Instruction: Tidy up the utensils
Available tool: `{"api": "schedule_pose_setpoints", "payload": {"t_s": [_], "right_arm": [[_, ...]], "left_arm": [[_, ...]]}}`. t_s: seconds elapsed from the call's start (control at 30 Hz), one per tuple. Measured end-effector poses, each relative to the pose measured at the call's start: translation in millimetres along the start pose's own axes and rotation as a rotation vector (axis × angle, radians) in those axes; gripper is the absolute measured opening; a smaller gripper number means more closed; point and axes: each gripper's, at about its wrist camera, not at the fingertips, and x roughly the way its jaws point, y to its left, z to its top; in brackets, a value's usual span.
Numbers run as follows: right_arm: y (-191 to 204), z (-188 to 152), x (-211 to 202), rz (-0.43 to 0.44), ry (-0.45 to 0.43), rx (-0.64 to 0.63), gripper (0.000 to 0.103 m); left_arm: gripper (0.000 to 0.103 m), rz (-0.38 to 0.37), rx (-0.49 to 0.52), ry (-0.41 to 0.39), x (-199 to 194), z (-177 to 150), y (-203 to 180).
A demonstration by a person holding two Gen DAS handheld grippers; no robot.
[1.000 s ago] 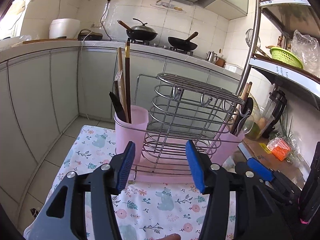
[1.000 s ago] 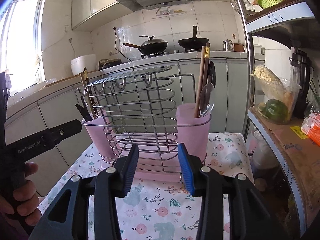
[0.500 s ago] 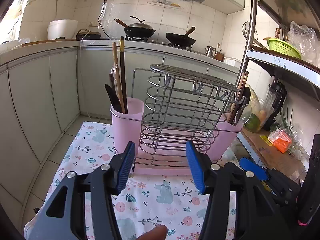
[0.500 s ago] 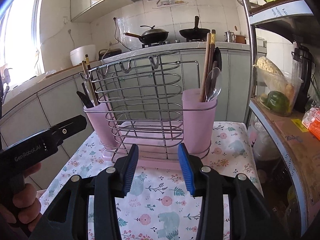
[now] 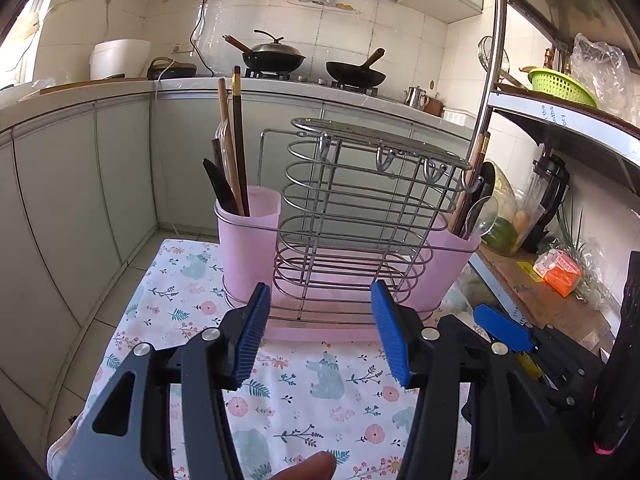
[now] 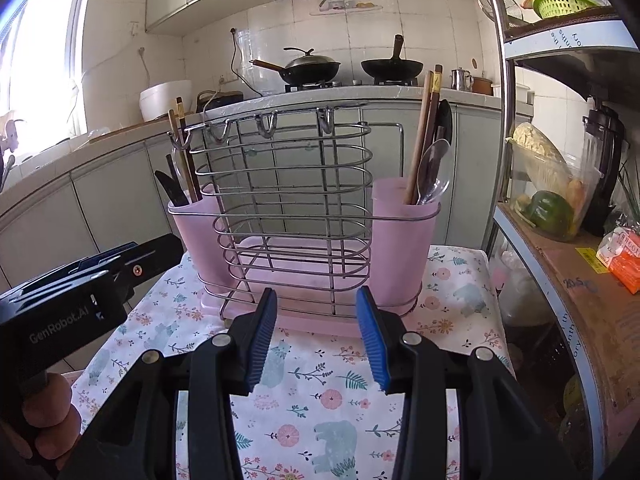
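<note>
A wire utensil rack (image 5: 360,216) (image 6: 288,204) stands on a pink tray on the floral cloth (image 5: 320,376) (image 6: 320,396). It holds a pink cup at each end. The left cup (image 5: 248,240) (image 6: 196,236) holds chopsticks, a spoon and a black knife. The right cup (image 5: 448,268) (image 6: 404,248) holds chopsticks, a clear spoon (image 6: 434,172) and a black spoon. My left gripper (image 5: 316,336) is open and empty, short of the rack's front. My right gripper (image 6: 316,332) is open and empty, also short of the rack. The left gripper also shows at the left of the right wrist view (image 6: 92,280).
A metal shelf unit (image 5: 560,128) (image 6: 560,240) stands right of the table with a produce container, a blender and an orange packet. Grey cabinets and a counter with woks (image 5: 276,58) lie behind. The cloth-covered table ends at left above the tiled floor.
Both grippers have drawn back from the rack, which looks smaller and farther. More floral cloth shows in front. Both stay open and empty.
</note>
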Motion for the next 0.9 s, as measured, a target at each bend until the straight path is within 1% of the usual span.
{"api": "schedule_pose_setpoints", "payload": {"t_s": [0.9], "right_arm": [[3.4, 0.1, -0.9, -0.002, -0.004, -0.012, 0.041]], "left_arm": [[0.053, 0.001, 0.017, 0.002, 0.3, -1.0, -2.1]]}}
